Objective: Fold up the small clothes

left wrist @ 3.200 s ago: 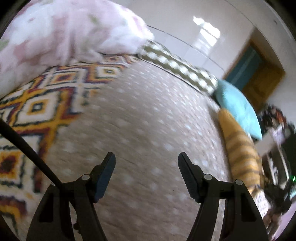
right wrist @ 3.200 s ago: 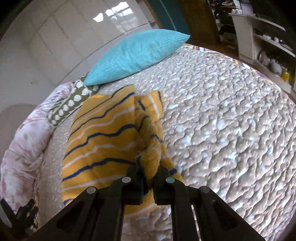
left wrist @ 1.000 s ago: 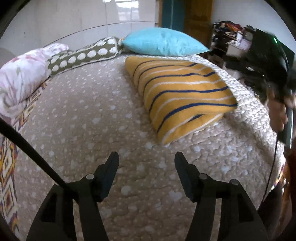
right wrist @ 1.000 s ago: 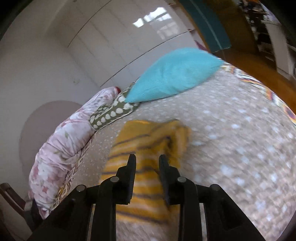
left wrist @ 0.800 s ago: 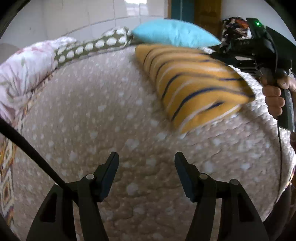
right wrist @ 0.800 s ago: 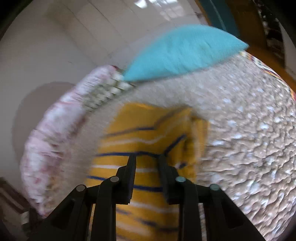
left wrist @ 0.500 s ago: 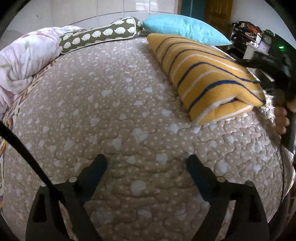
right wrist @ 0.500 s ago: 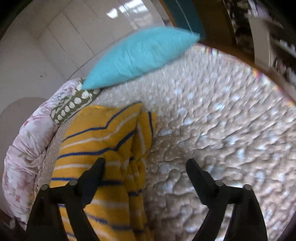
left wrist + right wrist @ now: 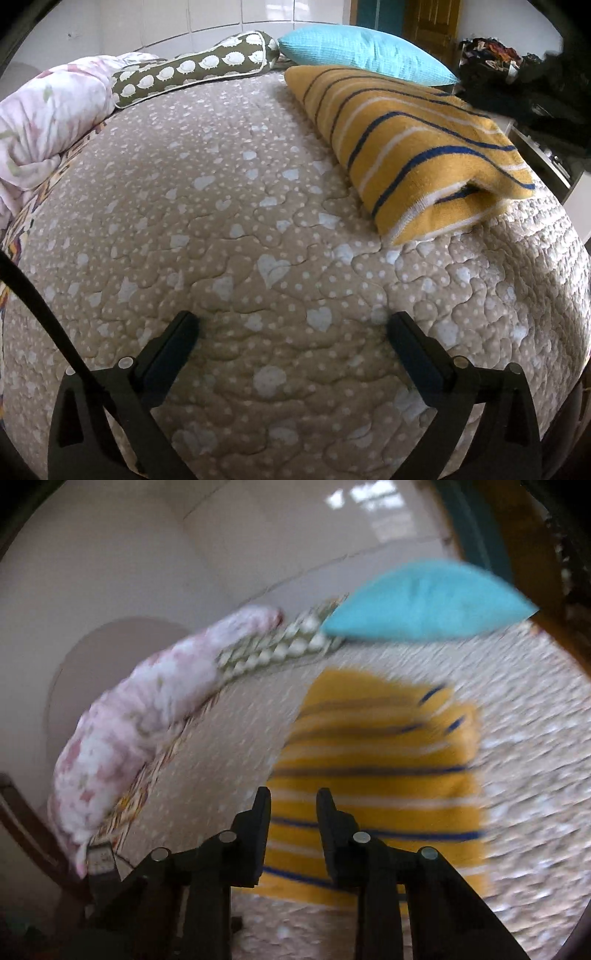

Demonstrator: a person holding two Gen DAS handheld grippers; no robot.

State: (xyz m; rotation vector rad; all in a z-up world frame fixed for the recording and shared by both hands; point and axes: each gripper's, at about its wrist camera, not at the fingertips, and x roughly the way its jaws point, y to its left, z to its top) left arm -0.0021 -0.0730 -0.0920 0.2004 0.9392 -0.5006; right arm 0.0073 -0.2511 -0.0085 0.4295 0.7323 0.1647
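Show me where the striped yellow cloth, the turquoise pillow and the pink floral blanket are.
striped yellow cloth [image 9: 417, 147], left wrist view, middle of its folded top layer.
turquoise pillow [image 9: 362, 55], left wrist view, centre of its upper face.
pink floral blanket [image 9: 48, 114], left wrist view, middle of the bundle.

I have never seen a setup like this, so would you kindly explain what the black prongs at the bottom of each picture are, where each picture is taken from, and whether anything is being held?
There is no robot here: a person holds a two-finger tool in each hand, and a wide-angle camera on each looks along its fingers. One picture comes from the left tool, the other from the right tool.

Both look at a bed with a beige quilted cover. On it lies a folded yellow towel-like cloth with blue and white stripes, beside a turquoise pillow, a green patterned bolster and a pink floral blanket.

Nothing is held. The left tool's jaws have just opened wide over bare quilt; the right's have just narrowed, empty, with the cloth behind them in a blurred picture.
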